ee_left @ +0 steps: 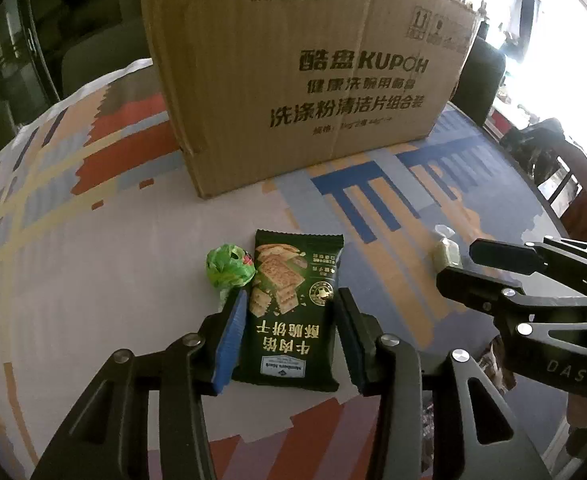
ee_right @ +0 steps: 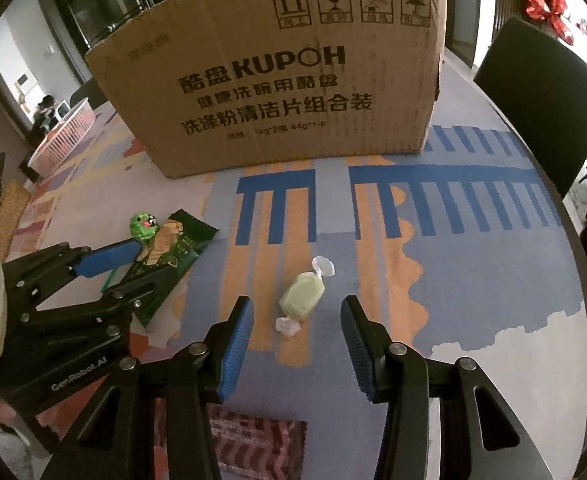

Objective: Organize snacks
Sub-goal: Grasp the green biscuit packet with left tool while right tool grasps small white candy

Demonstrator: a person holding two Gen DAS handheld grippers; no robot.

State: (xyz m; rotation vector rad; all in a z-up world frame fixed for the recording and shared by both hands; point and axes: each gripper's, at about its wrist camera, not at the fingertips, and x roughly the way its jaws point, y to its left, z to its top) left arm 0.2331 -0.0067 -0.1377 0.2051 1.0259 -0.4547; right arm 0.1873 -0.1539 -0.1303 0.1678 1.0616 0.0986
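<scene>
Left gripper [ee_left: 289,336] apart astride cracker packet [ee_left: 289,308] | right gripper [ee_right: 296,344] apart, candy [ee_right: 302,294] between, untouched | box [ee_right: 277,88] well beyond.

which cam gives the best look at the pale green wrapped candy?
Right wrist: the candy lies whole and central, between the open right tongs, both twisted ends visible. Left wrist shows it only small, at the right, partly behind the right tongs.
</scene>
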